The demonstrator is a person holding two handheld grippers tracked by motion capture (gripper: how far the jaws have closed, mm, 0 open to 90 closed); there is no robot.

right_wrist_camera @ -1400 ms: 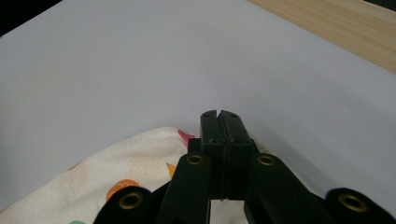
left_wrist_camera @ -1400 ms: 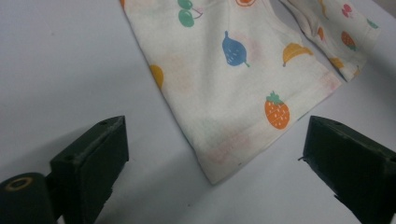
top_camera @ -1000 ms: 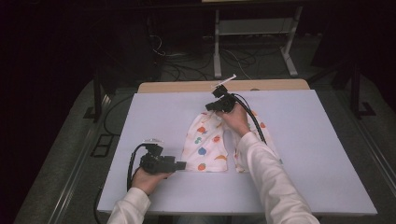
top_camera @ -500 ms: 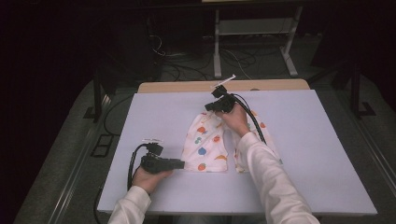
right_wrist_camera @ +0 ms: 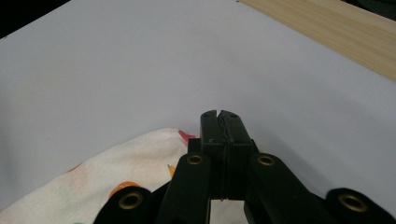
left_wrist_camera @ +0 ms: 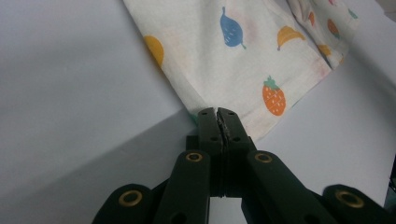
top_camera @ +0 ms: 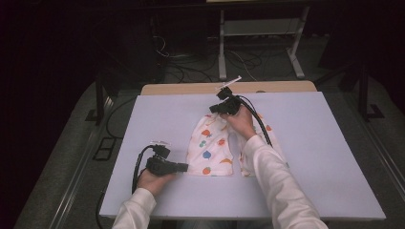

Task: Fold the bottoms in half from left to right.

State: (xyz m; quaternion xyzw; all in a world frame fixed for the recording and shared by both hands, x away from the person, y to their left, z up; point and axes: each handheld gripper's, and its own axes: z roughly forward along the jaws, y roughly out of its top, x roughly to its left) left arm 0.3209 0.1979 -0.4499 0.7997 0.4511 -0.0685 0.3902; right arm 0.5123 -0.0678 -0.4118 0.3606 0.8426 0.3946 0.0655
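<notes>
A white cloth [top_camera: 210, 148] printed with coloured fruit lies spread on the pale table [top_camera: 310, 143]. My left gripper [top_camera: 184, 167] lies low at the cloth's near left corner. In the left gripper view its jaws [left_wrist_camera: 218, 112] have just been closing and now pinch the hem of the cloth [left_wrist_camera: 233, 60]. My right gripper [top_camera: 213, 109] is at the cloth's far edge, where the fabric peaks up to it. Seen from the right gripper view, this gripper [right_wrist_camera: 218, 114] is shut, with the cloth [right_wrist_camera: 116, 177] running in under the jaws from the left.
A wooden strip [top_camera: 191, 88] borders the table's far edge, also seen as a wooden strip [right_wrist_camera: 336, 28] in the right gripper view. Black cables trail from both grippers over the table. Dark floor and a metal stand [top_camera: 258, 43] lie beyond.
The left gripper's jaws have come together on the cloth's near left corner. Both hands and the cloth stay where they were.
</notes>
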